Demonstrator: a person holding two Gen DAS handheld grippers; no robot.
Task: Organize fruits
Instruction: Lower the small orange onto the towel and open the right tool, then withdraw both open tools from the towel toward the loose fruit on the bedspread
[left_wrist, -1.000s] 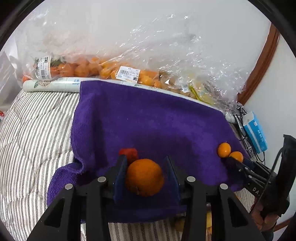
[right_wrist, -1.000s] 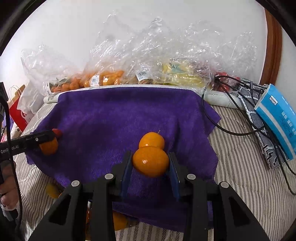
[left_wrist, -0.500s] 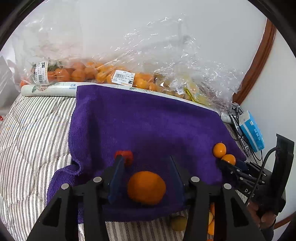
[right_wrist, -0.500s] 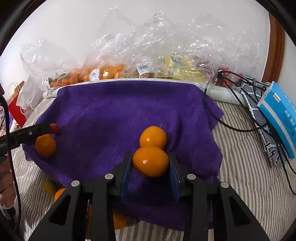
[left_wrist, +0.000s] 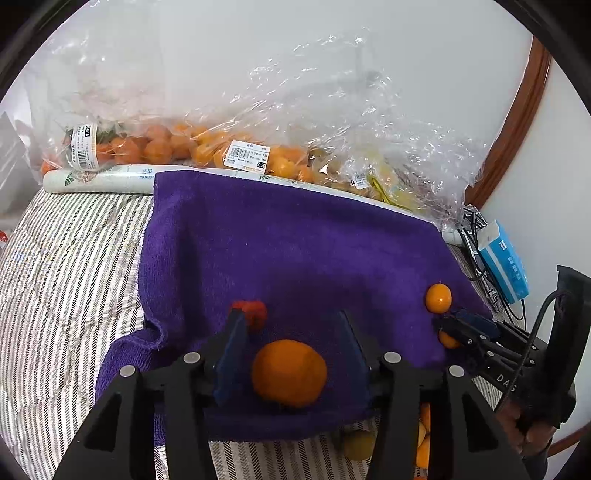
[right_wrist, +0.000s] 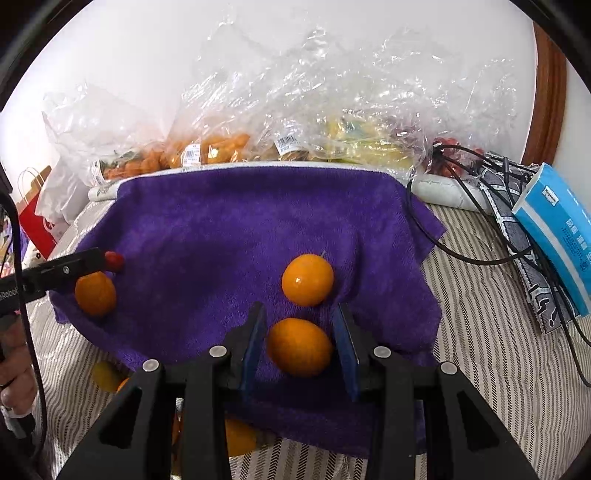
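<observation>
Left gripper (left_wrist: 291, 339): fingers spread wide, nothing held; a round orange mandarin (left_wrist: 289, 373) sits on the cloth between them, clear gaps on both sides.
Right gripper (right_wrist: 301, 332): fingers parted, gripping nothing; a smooth orange citrus fruit (right_wrist: 299, 346) lies between the blue pads, apparently not pinched.
Key relation: each fruit lies straight ahead inside its own fingers, so either hand could close without reaching; the right fruit's long axis runs crosswise, finger to finger.
Second fruit on right: a glossy round orange (right_wrist: 307, 279) just beyond the right fingertips, near or touching the nearer one — cannot tell which.
Small item: a little red fruit (left_wrist: 253, 312) at the left finger's tip.
Surface: purple terry towel (left_wrist: 288, 243) spread over a striped bed cover (left_wrist: 62, 280).
Containers: clear plastic bags (left_wrist: 207, 147) along the wall behind the towel, holding small orange fruits; one to the right holds something yellowish.
Loose fruit: a few orange and yellowish pieces (right_wrist: 236, 435) under the towel's near edge.
Judgement: both fruits look set down, towel row only begun.
</observation>
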